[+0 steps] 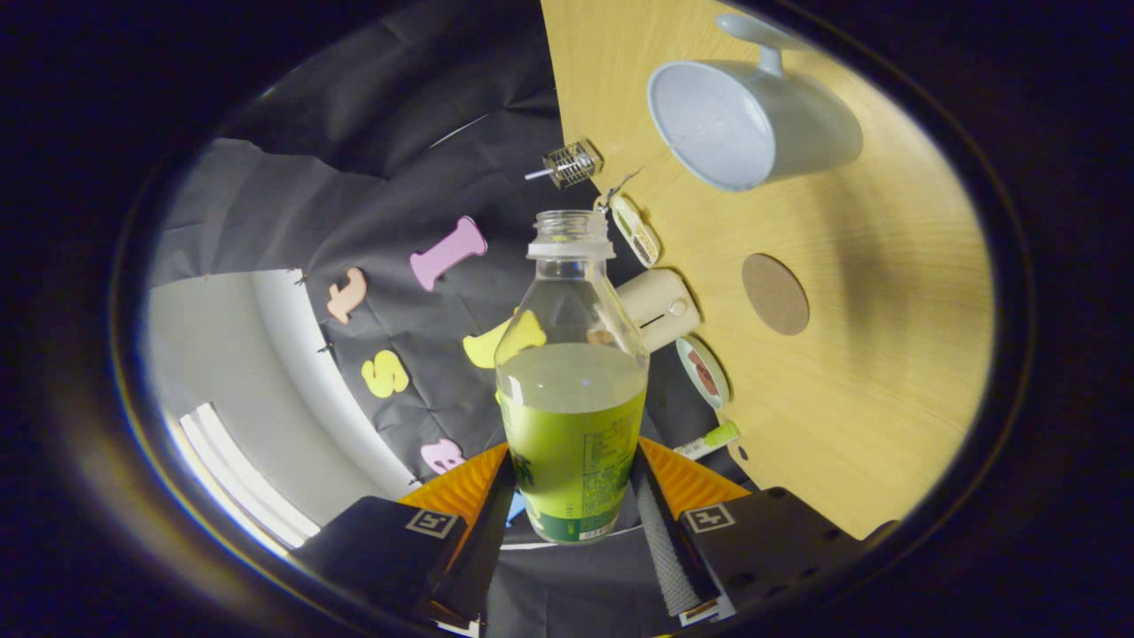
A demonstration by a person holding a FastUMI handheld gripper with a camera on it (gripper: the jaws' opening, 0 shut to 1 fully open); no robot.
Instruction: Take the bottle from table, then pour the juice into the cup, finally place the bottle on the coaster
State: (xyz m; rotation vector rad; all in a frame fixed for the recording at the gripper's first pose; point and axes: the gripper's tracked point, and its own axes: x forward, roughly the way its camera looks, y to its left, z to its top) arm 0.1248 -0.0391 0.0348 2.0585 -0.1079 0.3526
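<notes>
Hand-held gripper [574, 505]: fingers closed against both sides of the bottle [571, 390], gripping its lower, labelled part. Bottle: clear plastic, uncapped, threaded neck, about half full of pale juice; green wrap label, print too small to read. It is held off the bench [886, 354], and the view is rolled so the bench stands on edge. Bench: pale wood-grain top. Along its near edge: small oval and rounded objects, a green-tipped tube [709, 439]. Further in: round brown coaster [775, 294], flat. Beyond, toward the far edge: light blue-grey cup [753, 124] with handle, smooth, interior apparently empty. Room: black cloth wall, white panel.
</notes>
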